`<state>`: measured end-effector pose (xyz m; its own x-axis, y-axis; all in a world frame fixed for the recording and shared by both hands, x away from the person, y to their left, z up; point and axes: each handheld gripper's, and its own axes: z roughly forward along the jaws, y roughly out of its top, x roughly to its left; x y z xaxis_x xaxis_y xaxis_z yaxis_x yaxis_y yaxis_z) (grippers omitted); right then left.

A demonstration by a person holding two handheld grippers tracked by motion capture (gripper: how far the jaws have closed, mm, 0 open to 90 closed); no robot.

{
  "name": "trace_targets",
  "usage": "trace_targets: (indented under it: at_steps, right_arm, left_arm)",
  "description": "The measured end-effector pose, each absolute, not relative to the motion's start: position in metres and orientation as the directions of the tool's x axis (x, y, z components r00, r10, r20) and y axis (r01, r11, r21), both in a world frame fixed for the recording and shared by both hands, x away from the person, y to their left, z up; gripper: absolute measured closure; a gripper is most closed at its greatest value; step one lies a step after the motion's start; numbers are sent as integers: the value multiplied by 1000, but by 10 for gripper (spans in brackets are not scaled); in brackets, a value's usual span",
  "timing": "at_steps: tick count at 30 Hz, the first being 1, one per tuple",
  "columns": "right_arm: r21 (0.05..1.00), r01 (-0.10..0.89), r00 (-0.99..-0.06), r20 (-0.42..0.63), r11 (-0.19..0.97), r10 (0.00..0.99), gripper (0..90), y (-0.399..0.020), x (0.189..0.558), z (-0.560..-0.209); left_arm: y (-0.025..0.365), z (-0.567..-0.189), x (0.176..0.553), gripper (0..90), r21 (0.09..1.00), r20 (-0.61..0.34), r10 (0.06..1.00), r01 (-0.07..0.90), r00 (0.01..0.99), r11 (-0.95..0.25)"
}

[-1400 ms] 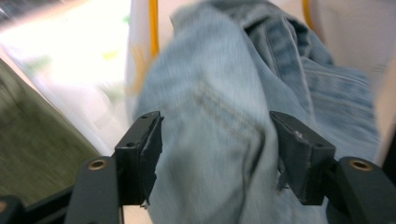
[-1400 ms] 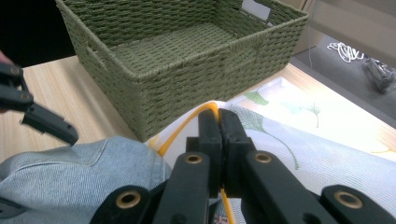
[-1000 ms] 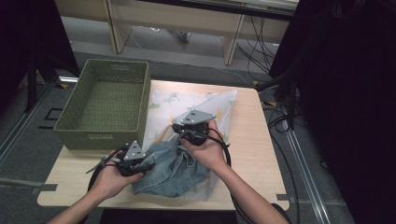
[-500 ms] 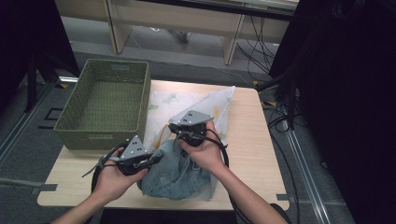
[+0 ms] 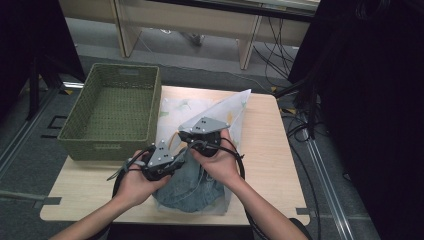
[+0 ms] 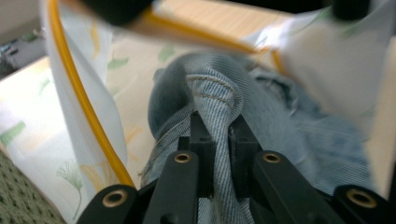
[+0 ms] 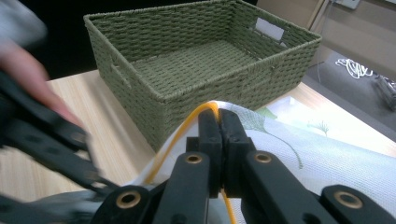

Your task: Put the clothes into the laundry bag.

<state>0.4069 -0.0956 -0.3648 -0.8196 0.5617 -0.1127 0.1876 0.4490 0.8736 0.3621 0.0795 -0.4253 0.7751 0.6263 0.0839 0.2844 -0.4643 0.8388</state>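
The bag (image 5: 220,112) rim is clamped by the right gripper (image 7: 218,122), so the mouth is held open. The jeans (image 6: 219,100) are pinched by the left gripper (image 6: 215,135) for insertion; the basket (image 5: 112,107) sits at 10 o'clock.

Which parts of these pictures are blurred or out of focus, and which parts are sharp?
Left gripper view: the denim fold between the jaws is sharp, while the white mesh bag and its yellow edge behind are soft. Right gripper view: the green woven basket is crisp, but the left gripper at the frame's left is smeared. High view: evenly lit, everything reasonably sharp, dark surroundings at right.
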Motion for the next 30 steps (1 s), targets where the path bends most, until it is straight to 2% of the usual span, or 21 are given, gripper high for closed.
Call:
trace_targets:
  at_steps: [7, 16, 18, 22, 25, 30]
  right_arm:
    - [871, 203, -810, -107, 448, 576, 900, -101, 410, -366]
    - [859, 216, -807, -111, 464, 580, 900, -103, 414, -372]
    - [855, 227, -804, -105, 466, 585, 900, -103, 415, -374]
    - [852, 228, -805, -107, 470, 584, 900, -104, 417, -376]
    - [853, 229, -804, -106, 470, 585, 900, -104, 417, -375]
    - [853, 232, -802, -104, 467, 588, 900, -105, 417, -375]
  left_arm:
    - [75, -450, 370, 806, 792, 148, 617, 281, 773, -542]
    - [77, -456, 371, 764, 788, 154, 619, 282, 770, -548]
    - [79, -454, 370, 724, 785, 154, 611, 279, 776, -553]
    - [81, -451, 366, 581, 807, 135, 613, 272, 779, -524]
    - [81, -446, 362, 499, 814, 154, 609, 249, 778, -525]
    - [88, -426, 350, 416, 845, 175, 610, 200, 773, -496]
